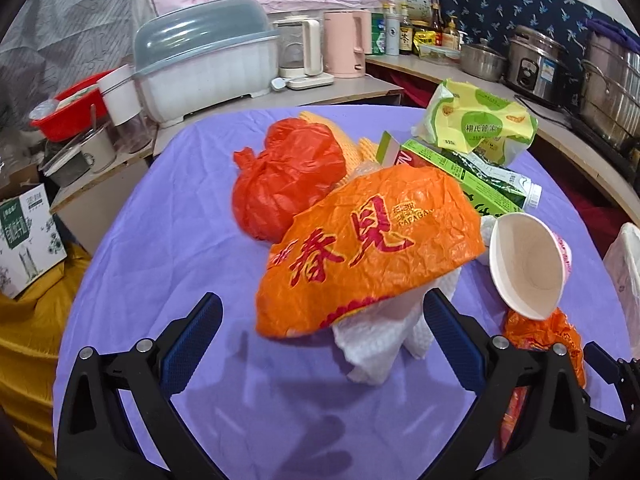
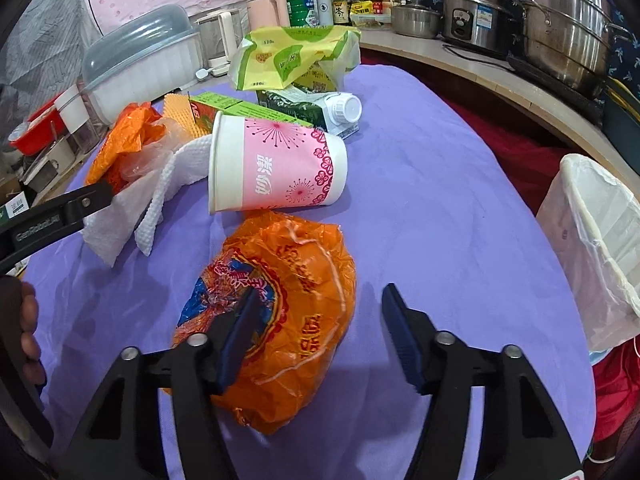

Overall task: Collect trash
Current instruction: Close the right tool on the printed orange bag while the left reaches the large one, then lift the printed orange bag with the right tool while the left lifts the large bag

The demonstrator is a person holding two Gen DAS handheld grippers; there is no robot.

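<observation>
Trash lies on a purple-covered table (image 1: 160, 240). My left gripper (image 1: 324, 312) is open, its fingers either side of a crumpled white paper towel (image 1: 372, 344) lying under an orange printed bag (image 1: 372, 248). A tied red bag (image 1: 292, 176) sits behind. My right gripper (image 2: 318, 312) is open over a crumpled orange wrapper (image 2: 288, 304); its left finger is on the wrapper. A pink-and-white paper cup (image 2: 276, 168) lies on its side just beyond. Green cartons (image 2: 256, 110) and a yellow-green wrapper (image 2: 292, 56) lie farther back. The left gripper's finger (image 2: 86, 202) shows at the towel (image 2: 120, 216).
A white-lined bin (image 2: 596, 240) stands at the table's right edge. Counters behind hold a dish rack (image 1: 208, 64), kettles (image 1: 346, 44), bottles, a rice cooker (image 1: 536, 64) and steel pots (image 2: 560, 28). A cardboard box (image 1: 28, 240) is at the left.
</observation>
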